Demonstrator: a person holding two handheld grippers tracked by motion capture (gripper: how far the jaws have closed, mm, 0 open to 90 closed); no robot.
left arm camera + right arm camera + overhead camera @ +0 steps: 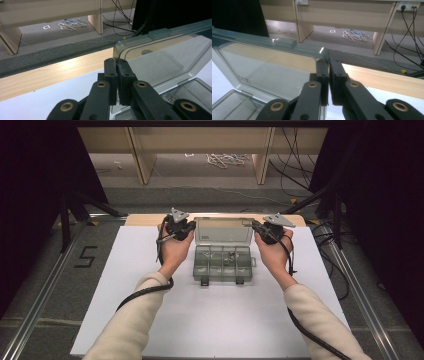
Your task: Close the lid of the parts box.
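The high view looks forward and down from the near side, taking in the whole white surface (210,320). Each gripper view sits close behind its own tongs, facing the far floor and shelving. All three share the compartment box's raised clear lid (222,231) (160,60) (269,67).

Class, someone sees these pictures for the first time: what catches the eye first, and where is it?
A clear plastic box sits mid-table on the white sheet, its lid raised. The left gripper and right gripper each pinch an upper corner of that lid.
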